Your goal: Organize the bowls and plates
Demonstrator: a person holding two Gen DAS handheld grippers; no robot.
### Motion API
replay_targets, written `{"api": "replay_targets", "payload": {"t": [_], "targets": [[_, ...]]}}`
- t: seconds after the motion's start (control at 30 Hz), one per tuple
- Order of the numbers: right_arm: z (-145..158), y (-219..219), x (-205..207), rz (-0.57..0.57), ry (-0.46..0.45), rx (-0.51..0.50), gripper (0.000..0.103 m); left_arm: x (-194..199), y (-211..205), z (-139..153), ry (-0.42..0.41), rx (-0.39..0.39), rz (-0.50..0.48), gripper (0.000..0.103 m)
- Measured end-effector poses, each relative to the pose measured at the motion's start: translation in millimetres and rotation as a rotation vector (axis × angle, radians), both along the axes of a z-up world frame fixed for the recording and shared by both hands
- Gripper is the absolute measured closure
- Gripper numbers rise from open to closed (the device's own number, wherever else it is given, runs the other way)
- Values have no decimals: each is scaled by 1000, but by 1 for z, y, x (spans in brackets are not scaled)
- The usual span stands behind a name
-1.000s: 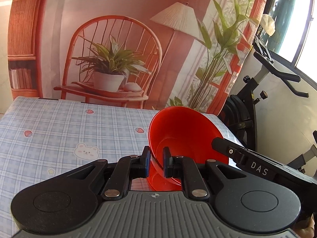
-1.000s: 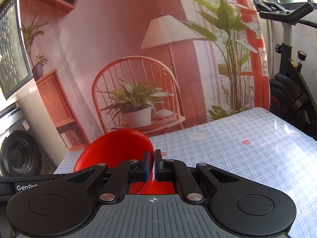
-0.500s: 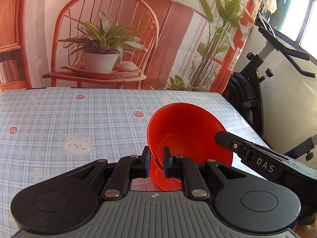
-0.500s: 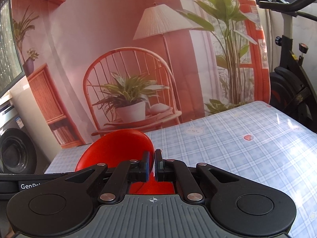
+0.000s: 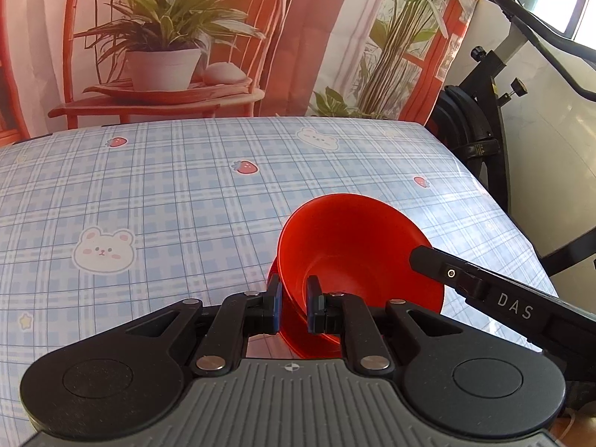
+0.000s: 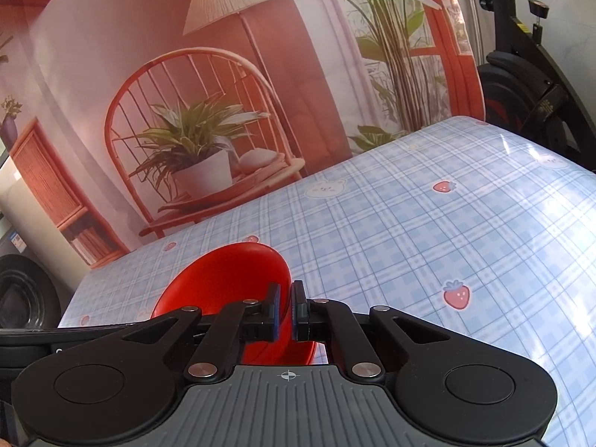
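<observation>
A red bowl [image 5: 354, 257] is held tilted above the blue plaid tablecloth [image 5: 167, 201]. My left gripper [image 5: 293, 307] is shut on its left rim, one finger inside and one outside. My right gripper [image 6: 286, 311] is shut on the bowl's opposite rim; the bowl shows in the right wrist view [image 6: 223, 283] to the left of the fingers. The right gripper's black body reaches in from the right edge of the left wrist view [image 5: 503, 298]. The bowl's underside is hidden.
The table [image 6: 447, 223] carries a cloth printed with strawberries and bears. A printed backdrop [image 5: 223, 37] of a chair and plant hangs behind it. An exercise bike [image 5: 495, 74] stands past the table's right edge. A washing machine [image 6: 22, 290] is at the left.
Both grippers have tipped downward with the bowl, lowering it toward the table; more of the tablecloth shows now. Both grips stay shut on the rim.
</observation>
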State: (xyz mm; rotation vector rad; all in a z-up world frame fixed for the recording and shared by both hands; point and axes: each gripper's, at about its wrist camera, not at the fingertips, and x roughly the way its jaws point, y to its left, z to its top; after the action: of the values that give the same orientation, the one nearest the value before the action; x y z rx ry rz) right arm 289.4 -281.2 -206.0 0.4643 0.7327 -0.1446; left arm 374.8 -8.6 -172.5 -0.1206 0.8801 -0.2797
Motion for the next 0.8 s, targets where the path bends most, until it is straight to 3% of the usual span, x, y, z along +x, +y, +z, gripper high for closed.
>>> {"api": "replay_targets", "payload": {"t": [0.8], "targets": [[-16, -9, -1, -5, 29, 46, 98, -1, -9, -2, -5, 45, -29, 89]]}}
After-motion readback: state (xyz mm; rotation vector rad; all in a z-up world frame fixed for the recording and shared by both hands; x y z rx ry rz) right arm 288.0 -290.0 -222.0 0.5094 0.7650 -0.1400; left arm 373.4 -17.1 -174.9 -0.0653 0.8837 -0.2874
